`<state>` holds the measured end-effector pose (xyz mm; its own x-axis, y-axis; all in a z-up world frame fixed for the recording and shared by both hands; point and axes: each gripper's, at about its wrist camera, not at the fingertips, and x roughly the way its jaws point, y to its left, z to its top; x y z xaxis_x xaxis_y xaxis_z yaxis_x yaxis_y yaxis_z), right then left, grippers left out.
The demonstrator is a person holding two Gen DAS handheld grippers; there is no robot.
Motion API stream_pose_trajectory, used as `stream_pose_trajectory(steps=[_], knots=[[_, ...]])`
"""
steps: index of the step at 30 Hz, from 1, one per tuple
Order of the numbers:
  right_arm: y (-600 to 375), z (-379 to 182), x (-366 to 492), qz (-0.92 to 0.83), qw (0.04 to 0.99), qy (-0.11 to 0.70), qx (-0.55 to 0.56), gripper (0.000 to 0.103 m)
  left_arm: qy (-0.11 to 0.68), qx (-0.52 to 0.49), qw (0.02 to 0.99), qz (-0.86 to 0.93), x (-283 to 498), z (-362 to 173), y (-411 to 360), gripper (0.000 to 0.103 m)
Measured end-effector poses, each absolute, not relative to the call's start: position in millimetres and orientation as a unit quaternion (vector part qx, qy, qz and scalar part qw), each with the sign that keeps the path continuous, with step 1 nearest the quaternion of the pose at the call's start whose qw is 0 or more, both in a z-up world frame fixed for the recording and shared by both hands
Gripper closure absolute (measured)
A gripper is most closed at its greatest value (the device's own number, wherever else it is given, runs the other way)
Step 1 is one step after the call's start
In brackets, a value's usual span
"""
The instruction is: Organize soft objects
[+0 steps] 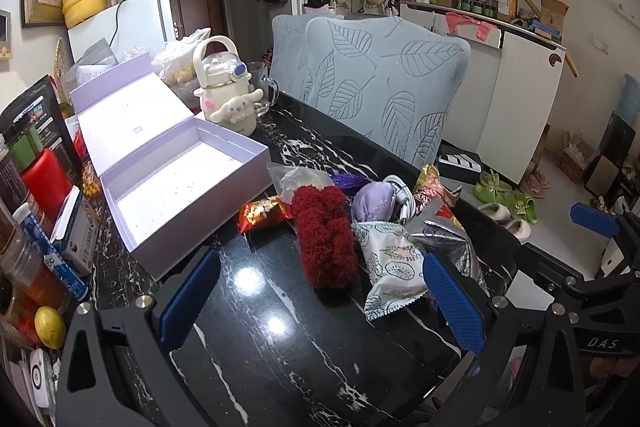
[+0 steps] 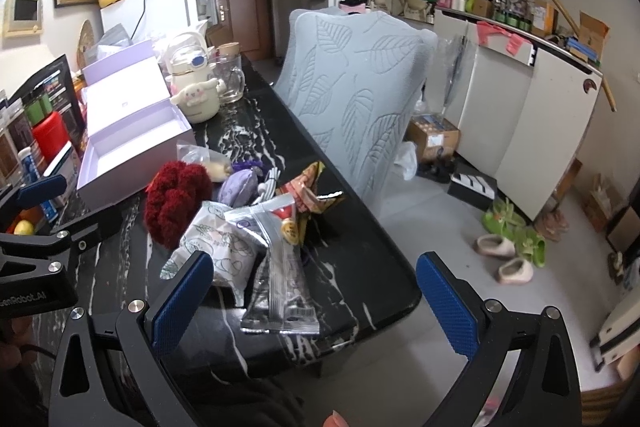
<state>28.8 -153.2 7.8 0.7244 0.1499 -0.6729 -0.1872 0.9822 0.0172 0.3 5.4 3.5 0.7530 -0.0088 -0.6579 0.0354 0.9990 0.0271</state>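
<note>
Both grippers wide open, nothing held.

Left gripper (image 1: 320,291): over the black marble table (image 1: 280,347), jaws spread. Red fuzzy soft item (image 1: 324,235) lies straight ahead between the finger lines, nearer the right pad, not touching either. Leaf-print white packet (image 1: 390,267) sits just ahead of the right fingertip (image 1: 452,303), touching the red item's side. Purple soft pouch (image 1: 374,201) is further ahead, behind the packet, with a white cable (image 1: 402,197) against it. Open lilac box (image 1: 176,179) is ahead-left, lid up, and holds none of the pile. Cream character bottle (image 1: 230,87) stands beyond the box.

Right gripper (image 2: 316,295): at the table's near end, also spread wide. Clear-and-silver snack packet (image 2: 280,267) lies just ahead between the pads, close to the left fingertip (image 2: 182,299); contact unclear, fisheye distortion. Red item and purple pouch are ahead-left of it. Leaf-pattern chair cover (image 2: 352,99) is ahead, beside the table edge.
</note>
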Motion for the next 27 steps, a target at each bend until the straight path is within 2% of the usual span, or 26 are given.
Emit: stream_pose_trajectory(steps=[27], knots=[[-164.4, -36.8, 38.0, 0.124, 0.905, 0.407, -0.004, 0.0, 0.422, -0.02, 0.906, 0.017, 11.4, -50.4, 8.8, 0.0]])
